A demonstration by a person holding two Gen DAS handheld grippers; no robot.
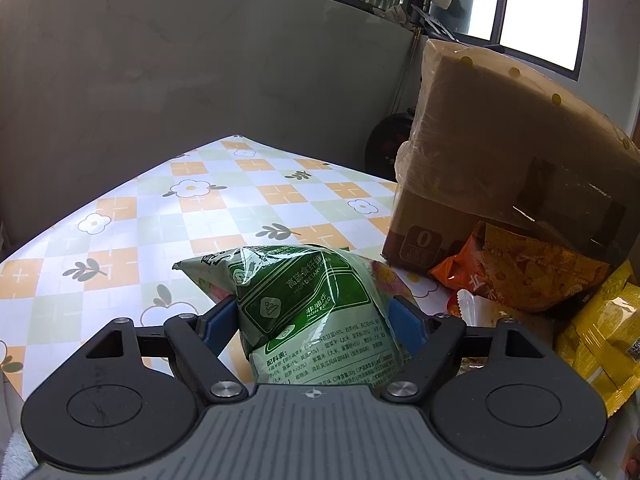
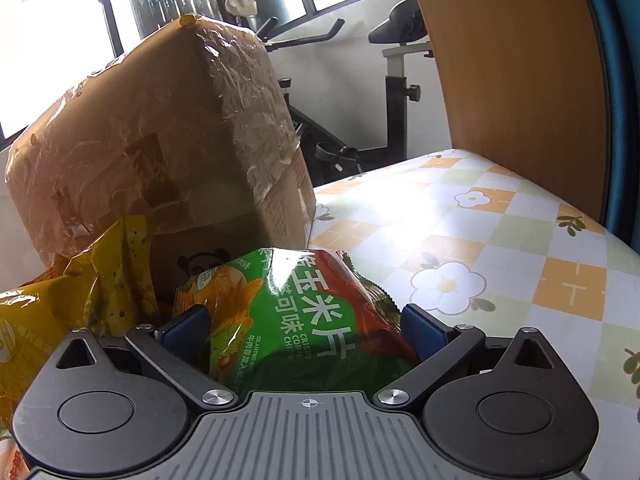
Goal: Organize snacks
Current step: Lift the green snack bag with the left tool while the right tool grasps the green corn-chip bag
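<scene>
A green snack bag (image 1: 316,312) is pinched between the blue pads of the left tool (image 1: 316,320), just above the table (image 1: 192,216) near its near edge. A green and red corn chip bag (image 2: 304,320) is clasped by the right tool (image 2: 306,328). A taped cardboard box (image 1: 508,152) is stood behind, toward the table's far edge, with orange (image 1: 520,272) and yellow (image 1: 604,328) snack packs heaped against it.
</scene>
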